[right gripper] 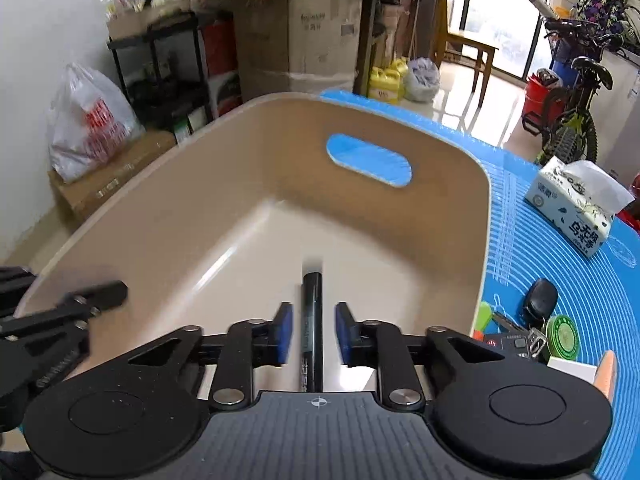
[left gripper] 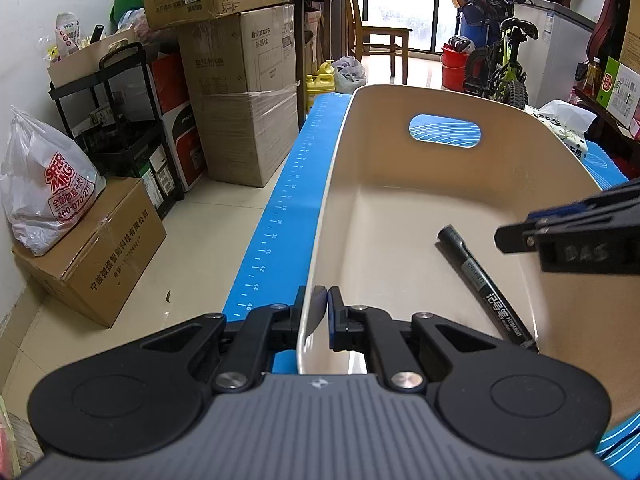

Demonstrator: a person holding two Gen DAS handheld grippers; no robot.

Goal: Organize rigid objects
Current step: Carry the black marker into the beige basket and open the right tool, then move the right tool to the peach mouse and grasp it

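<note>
A beige plastic basket (left gripper: 400, 168) with a handle slot stands on the blue mat (left gripper: 280, 216). My left gripper (left gripper: 327, 308) is shut on the basket's near left rim, one pad inside the wall and one outside. A black permanent marker (left gripper: 486, 288) lies on the basket floor near the right wall. In the right wrist view the marker (right gripper: 313, 292) sits between the pads of my right gripper (right gripper: 313, 320), with a gap on each side, so that gripper is open. The left gripper (right gripper: 80, 300) shows at the basket's (right gripper: 240, 184) left edge.
Right of the basket on the mat (right gripper: 560, 264) lie a tissue box (right gripper: 576, 208), a black car key (right gripper: 538, 300), a green round tin (right gripper: 562, 336) and other small items. Cardboard boxes (left gripper: 240, 120) and a plastic bag (left gripper: 48, 192) stand on the floor at left.
</note>
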